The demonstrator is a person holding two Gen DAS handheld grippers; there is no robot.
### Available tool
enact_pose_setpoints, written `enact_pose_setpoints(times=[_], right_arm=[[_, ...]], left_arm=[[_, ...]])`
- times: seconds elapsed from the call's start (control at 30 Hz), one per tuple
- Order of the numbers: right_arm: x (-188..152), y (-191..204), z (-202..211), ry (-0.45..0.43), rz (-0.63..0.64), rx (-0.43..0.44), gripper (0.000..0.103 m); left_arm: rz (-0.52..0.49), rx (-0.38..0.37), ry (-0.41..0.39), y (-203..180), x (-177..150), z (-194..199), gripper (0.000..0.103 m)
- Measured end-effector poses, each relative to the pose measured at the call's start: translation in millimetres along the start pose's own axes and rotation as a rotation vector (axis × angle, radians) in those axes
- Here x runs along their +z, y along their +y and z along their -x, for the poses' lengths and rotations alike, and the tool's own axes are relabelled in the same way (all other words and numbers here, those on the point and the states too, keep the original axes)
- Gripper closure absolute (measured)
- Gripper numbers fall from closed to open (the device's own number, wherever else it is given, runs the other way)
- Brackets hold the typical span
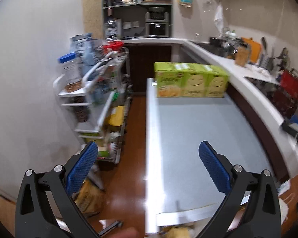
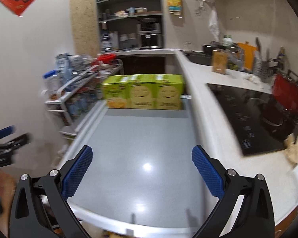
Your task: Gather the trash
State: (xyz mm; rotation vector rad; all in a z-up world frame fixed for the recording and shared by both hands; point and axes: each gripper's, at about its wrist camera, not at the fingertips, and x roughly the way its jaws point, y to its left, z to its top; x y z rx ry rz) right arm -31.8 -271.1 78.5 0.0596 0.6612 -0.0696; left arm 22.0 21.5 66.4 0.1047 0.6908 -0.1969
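Both grippers, left gripper (image 1: 148, 156) and right gripper (image 2: 142, 160), are held spread wide, nothing pinched; crumpled paper (image 2: 294, 148) is seen by the glossy cooktop (image 2: 248, 115).

the left hand-held gripper (image 1: 148, 164) hangs open over a grey table (image 1: 188, 138) bearing green cartons (image 1: 190, 82).

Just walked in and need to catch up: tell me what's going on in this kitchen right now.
A person holds a gripper in each hand, and neither holds anything. The left gripper and right gripper both have their jaws wide apart, poised above the grey table. A green carton pack sits at the table's far end. A crumpled tissue lies on the white counter beside the black cooktop, likely trash. Nothing appears collected yet.
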Motion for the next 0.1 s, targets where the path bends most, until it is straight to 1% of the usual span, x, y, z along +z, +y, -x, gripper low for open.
enact_pose_setpoints(times=[0.03, 0.1], right_arm=[[5, -16, -4, 0.008, 0.000, -0.051, 0.005], [13, -38, -10, 0.021, -0.004, -0.113, 0.005]], left_arm=[[0.013, 0.037, -0.001, 10, -4, 3, 0.001], [0.069, 0.123, 0.011, 44, -16, 8, 0.001]])
